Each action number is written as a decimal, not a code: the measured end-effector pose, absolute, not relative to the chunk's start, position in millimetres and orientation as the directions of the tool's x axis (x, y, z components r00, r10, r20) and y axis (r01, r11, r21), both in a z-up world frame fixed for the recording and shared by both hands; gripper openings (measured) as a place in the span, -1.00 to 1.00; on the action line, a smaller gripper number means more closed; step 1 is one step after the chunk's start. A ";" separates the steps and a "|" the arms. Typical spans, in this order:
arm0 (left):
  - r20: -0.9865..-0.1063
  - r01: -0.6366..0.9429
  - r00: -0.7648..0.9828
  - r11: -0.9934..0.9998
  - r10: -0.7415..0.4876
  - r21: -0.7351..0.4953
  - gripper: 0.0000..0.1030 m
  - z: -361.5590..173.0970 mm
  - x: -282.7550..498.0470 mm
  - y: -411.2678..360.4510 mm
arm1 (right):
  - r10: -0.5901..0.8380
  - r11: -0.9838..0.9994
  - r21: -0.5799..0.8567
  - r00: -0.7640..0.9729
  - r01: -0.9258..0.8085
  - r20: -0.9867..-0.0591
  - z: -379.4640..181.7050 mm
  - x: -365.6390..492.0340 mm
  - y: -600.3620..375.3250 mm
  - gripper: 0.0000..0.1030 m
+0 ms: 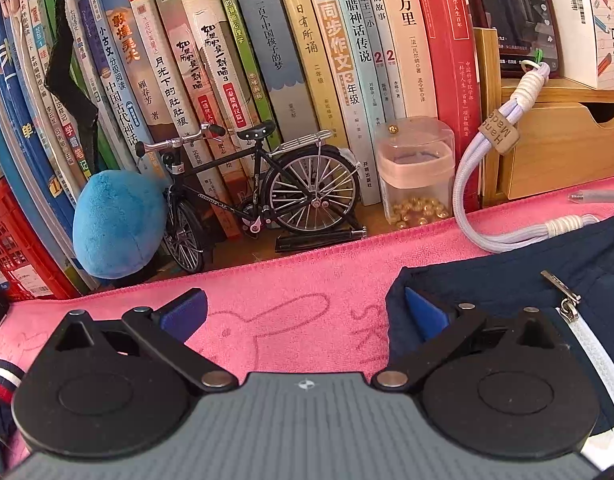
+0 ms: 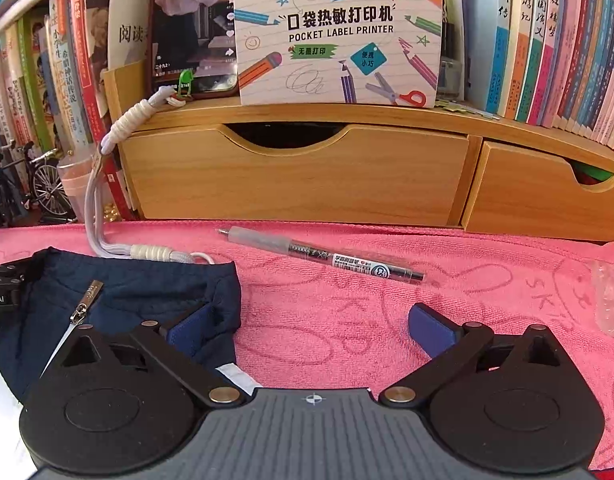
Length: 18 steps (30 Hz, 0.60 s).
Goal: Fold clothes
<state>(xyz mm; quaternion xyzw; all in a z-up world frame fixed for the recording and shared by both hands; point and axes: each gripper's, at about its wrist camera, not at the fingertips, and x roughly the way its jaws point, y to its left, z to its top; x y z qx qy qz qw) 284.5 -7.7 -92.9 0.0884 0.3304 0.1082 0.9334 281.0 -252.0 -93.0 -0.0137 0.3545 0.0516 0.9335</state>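
A navy blue garment [image 1: 507,280] with a white zip line and a metal zip pull [image 1: 563,292] lies on a pink towel [image 1: 291,292]. My left gripper [image 1: 305,312] is open; its right blue pad rests over the garment's left edge, its left pad over bare towel. In the right wrist view the same garment [image 2: 139,288] lies at the left with its zip pull [image 2: 85,300]. My right gripper [image 2: 311,330] is open, left pad on the garment's right edge, right pad over the towel [image 2: 347,320]. Nothing is held.
A pen [image 2: 323,258] lies on the towel behind the right gripper. A lavender lanyard cord [image 1: 479,184] hangs onto the garment's top edge. Behind stand a wooden drawer unit [image 2: 299,176], books [image 1: 267,52], a model bicycle [image 1: 259,192], a blue plush [image 1: 117,224] and a jar of beads [image 1: 417,176].
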 end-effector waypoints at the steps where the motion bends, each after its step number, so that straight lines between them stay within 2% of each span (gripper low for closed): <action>1: -0.602 -0.147 0.756 0.963 0.257 0.225 1.00 -93.3 287.2 -5.9 | 0.085 0.995 0.013 0.743 -0.103 -0.664 -93.4 283.7 -252.5 1.00; 4: -0.619 -0.141 0.749 0.969 0.237 0.201 1.00 -92.1 288.2 -2.3 | 0.092 0.995 0.033 0.749 -0.093 -0.656 -91.1 283.1 -253.3 0.90; 5: -0.625 -0.135 0.746 0.971 0.230 0.197 1.00 -91.1 287.5 -1.4 | 0.107 0.994 0.052 0.753 -0.097 -0.650 -87.2 277.0 -254.4 0.72; 6: -0.621 -0.137 0.749 0.972 0.229 0.193 1.00 -87.9 281.9 -1.5 | 0.126 0.992 0.075 0.760 -0.102 -0.638 -81.6 267.8 -256.1 0.69; 8: -0.609 -0.146 0.759 0.972 0.230 0.185 1.00 -80.0 268.0 -2.1 | 0.172 0.985 0.094 0.779 -0.145 -0.603 -67.7 242.7 -259.7 0.69; 13: -0.585 -0.122 0.790 0.982 0.183 0.143 1.00 -61.2 212.7 -1.1 | 0.238 0.963 0.024 0.805 -0.268 -0.543 -31.2 168.7 -266.1 0.75; 15: -0.580 -0.109 0.798 0.985 0.166 0.133 1.00 -54.2 189.8 0.4 | 0.241 0.957 -0.013 0.823 -0.289 -0.514 -19.3 127.0 -277.6 0.90; 18: -0.572 -0.090 0.806 0.987 0.151 0.134 1.00 -46.2 154.4 2.9 | 0.214 0.955 -0.076 0.846 -0.285 -0.488 -7.6 71.9 -299.5 0.95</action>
